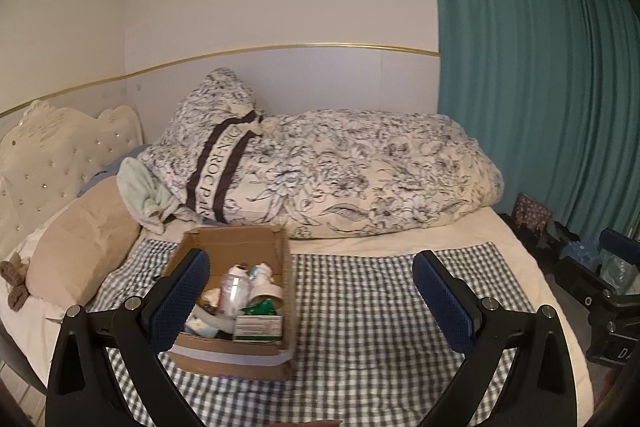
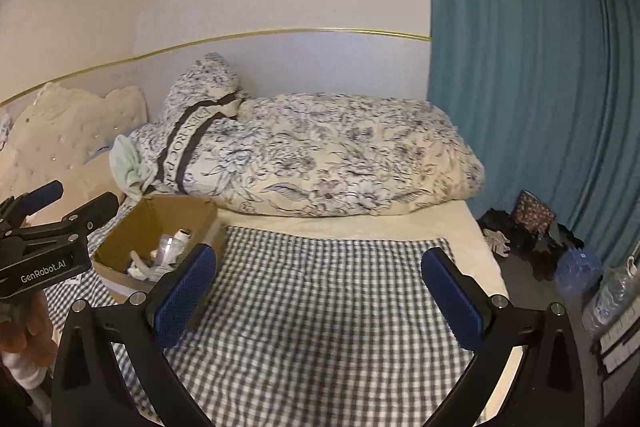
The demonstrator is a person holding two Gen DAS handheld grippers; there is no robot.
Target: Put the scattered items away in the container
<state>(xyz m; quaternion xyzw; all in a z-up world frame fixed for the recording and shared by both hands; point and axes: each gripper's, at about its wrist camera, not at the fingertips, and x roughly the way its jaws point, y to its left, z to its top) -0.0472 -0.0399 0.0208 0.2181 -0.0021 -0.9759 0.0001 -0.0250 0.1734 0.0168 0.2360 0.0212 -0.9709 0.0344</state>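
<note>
A cardboard box sits on the checkered blanket on the bed. It holds several small items: a clear bottle, a white cup lying on its side, a green-and-white carton. My left gripper is open and empty, held above the blanket with its left finger over the box's near left corner. My right gripper is open and empty above the blanket, to the right of the box. The left gripper also shows in the right wrist view.
A rolled floral duvet lies behind the box. A beige pillow and tufted headboard are at left. A teal curtain hangs at right. Dark clutter and water bottles lie beyond the bed's right edge.
</note>
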